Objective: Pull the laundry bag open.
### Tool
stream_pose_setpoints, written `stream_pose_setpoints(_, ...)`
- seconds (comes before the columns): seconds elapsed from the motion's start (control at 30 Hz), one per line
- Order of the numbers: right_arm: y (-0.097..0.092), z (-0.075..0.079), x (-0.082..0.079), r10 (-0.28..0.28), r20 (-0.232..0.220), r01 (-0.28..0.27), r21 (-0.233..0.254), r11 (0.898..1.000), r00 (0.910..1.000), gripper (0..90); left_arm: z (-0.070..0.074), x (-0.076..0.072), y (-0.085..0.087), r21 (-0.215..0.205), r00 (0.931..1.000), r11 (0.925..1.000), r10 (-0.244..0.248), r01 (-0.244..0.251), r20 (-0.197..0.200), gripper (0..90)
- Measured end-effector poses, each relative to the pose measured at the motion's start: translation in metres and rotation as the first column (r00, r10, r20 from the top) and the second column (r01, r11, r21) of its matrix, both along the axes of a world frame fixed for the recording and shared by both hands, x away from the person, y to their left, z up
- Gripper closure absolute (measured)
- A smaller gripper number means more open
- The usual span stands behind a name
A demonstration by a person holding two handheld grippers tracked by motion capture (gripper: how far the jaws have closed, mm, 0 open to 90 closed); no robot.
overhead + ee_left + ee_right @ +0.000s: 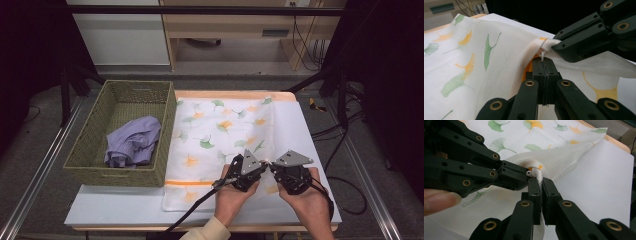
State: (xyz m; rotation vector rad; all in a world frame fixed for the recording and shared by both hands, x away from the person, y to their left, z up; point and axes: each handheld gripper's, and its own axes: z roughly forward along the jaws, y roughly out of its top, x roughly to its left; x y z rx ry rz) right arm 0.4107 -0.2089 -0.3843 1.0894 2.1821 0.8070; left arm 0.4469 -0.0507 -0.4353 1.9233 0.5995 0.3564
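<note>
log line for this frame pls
left gripper: shut on cloth | right gripper: shut on cloth | cloth: leaf print, on table, near edge pinched by both | basket: left of cloth, holds purple garment

Legible text, labels, brands, numbers, signs — none could be read on any surface — entry left blank.

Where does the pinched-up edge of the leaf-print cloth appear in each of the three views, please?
High view: lower right of centre, the pinched edge between both hand-held grippers.
Left gripper view: right of centre.
Right gripper view: centre.
Shared landmark: the cloth's orange leaf print beside the pinch.
</note>
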Motion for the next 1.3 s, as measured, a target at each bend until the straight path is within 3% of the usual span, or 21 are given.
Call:
stream_pose_setpoints(0.83,0.0003,-0.0011,0.001,-0.012,0.011,0.012,-0.015,1.0,0.9999,87.0,-0.0012,-0.0038,0.0004,0.053,0.9996,0.9982,0.027,-0.027,0.001,90.0)
stream_pose_setpoints(1.3,-0.0046,-0.0018,0.0028,-0.022,0.01,0.022,-0.019,1.0,0.9997,87.0,-0.0083,-0.0036,0.0057,0.086,0.9992,0.9959,0.03,-0.028,-0.028,90.0)
